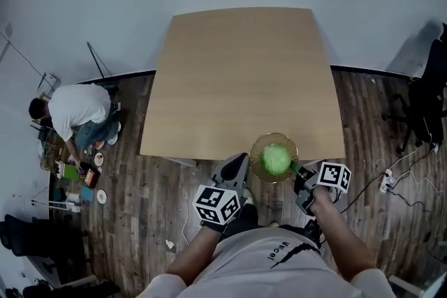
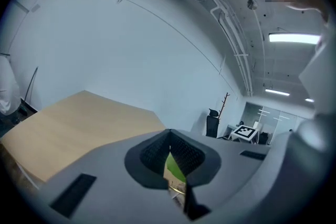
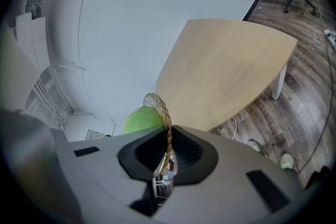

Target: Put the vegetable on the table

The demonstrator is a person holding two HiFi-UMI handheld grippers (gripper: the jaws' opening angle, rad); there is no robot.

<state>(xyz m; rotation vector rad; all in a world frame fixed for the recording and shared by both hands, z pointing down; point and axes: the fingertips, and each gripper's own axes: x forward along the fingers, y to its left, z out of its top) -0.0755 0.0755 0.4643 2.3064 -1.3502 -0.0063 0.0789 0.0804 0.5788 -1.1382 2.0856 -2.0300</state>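
Note:
A round green vegetable (image 1: pixel 276 158) lies in a clear bowl with a golden rim (image 1: pixel 274 138), held just over the front right edge of the bare wooden table (image 1: pixel 237 80). My left gripper (image 1: pixel 242 158) meets the bowl's left side. In the left gripper view its jaws (image 2: pixel 169 152) are closed, with the green vegetable (image 2: pixel 173 169) and a strip of rim showing between them. My right gripper (image 1: pixel 299 171) is shut on the bowl's right rim. In the right gripper view the rim (image 3: pixel 160 105) runs up out of the closed jaws (image 3: pixel 169 139), and the vegetable (image 3: pixel 140 118) is behind it.
A person in a white shirt (image 1: pixel 73 112) crouches on the wooden floor to the left, among small items (image 1: pixel 77 174). A black office chair (image 1: pixel 426 101) stands at the right. Cables and a power strip (image 1: pixel 387 181) lie on the floor near it.

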